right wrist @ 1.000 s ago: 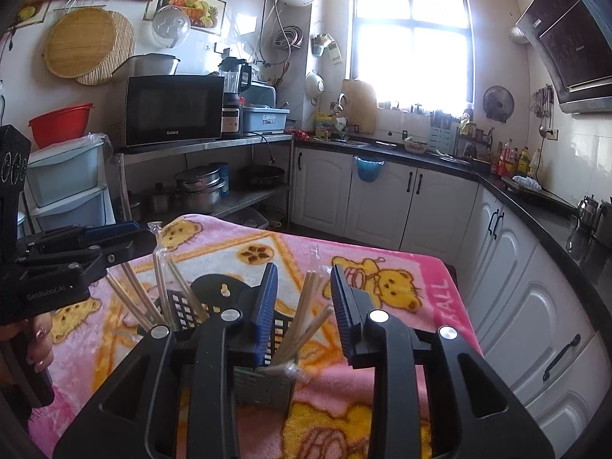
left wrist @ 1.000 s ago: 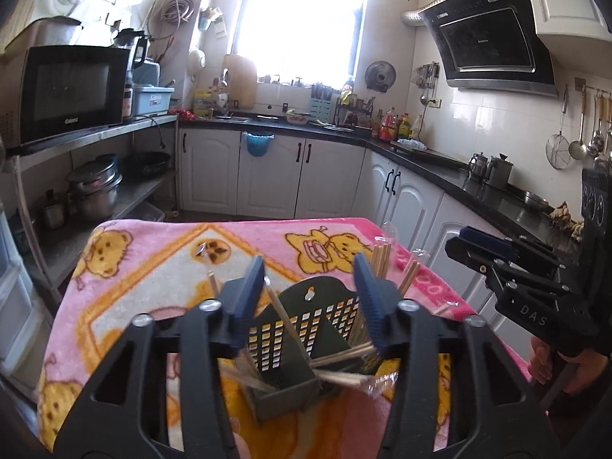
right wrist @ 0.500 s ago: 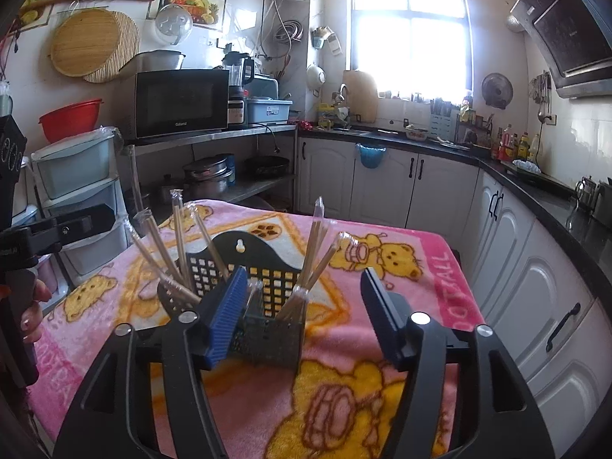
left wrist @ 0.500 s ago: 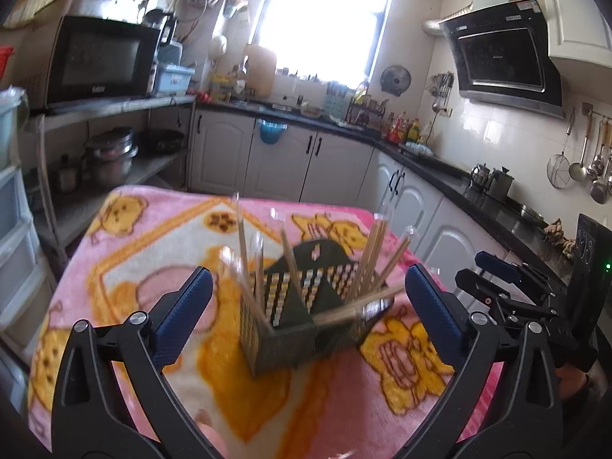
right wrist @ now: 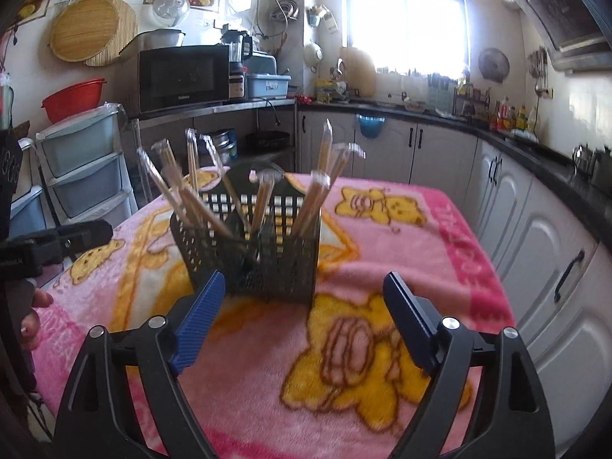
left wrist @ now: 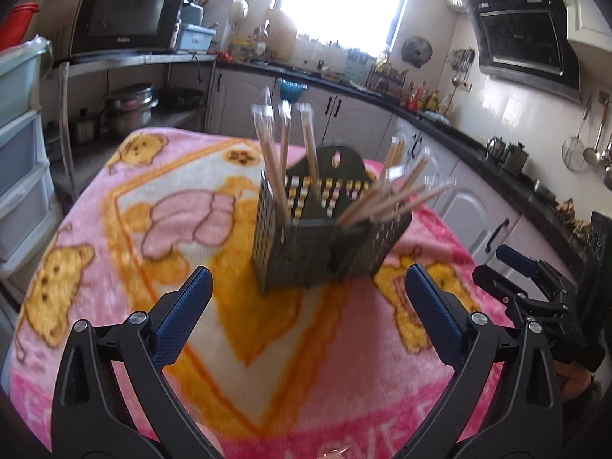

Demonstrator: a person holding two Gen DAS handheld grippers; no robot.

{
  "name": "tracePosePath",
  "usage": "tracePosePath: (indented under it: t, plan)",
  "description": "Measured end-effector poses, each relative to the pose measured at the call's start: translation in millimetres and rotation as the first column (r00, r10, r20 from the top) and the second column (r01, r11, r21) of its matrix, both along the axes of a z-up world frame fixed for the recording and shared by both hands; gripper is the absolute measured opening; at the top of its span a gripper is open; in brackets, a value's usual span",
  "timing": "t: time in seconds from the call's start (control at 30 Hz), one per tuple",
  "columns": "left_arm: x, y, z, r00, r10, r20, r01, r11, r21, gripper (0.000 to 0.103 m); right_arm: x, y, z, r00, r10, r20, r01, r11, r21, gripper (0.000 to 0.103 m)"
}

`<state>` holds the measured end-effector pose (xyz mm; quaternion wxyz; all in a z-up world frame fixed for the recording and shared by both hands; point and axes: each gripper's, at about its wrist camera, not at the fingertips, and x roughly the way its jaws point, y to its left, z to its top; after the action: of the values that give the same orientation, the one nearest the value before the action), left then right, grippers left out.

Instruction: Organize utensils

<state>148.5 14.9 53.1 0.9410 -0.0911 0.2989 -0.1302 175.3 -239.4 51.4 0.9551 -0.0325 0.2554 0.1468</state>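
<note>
Left wrist: both claws wide open, chopsticks (left wrist: 275,164) in caddy (left wrist: 325,244).

The utensil basket (right wrist: 260,244) stands on the blanket (right wrist: 401,237) that covers the bench, with wrapped chopsticks (right wrist: 183,191) leaning in its compartments (which bundle sits in which compartment cannot be told). The right claw (right wrist: 302,310) is before the basket, apart from it. The left claw (left wrist: 308,294) likewise faces the basket (left wrist: 317,244). A microwave (right wrist: 179,76) sits on a shelf behind, to the left.
</note>
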Motion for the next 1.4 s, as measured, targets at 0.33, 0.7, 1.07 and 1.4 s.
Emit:
tracePosePath:
  t: [0.33, 0.7, 1.07, 1.4]
  plan:
    - [-20, -10, -35, 0.999, 0.044, -0.021, -0.044, 0.999, 0.024, 0.093, -22, -2, -30, 0.999, -0.023, -0.031, 0.023, 1.000, 0.004, 0.088]
    - [-41, -15, -59, 0.994, 0.097, 0.043, -0.098, 0.994, 0.042, 0.093, -48, -8, -43, 0.995, -0.058, 0.087, 0.055, 0.998, 0.029, 0.092]
    - [-56, -20, -56, 0.974, 0.132, 0.183, -0.148, 0.986, 0.077, 0.093, -75, -6, -42, 0.963, -0.070, 0.261, 0.057, 0.997, 0.057, 0.097]
    - [-64, -23, -54, 0.961, 0.125, 0.245, -0.152, 0.984, 0.094, 0.093, -83, -4, -46, 0.951, -0.084, 0.299, 0.064, 0.995, 0.076, 0.097]
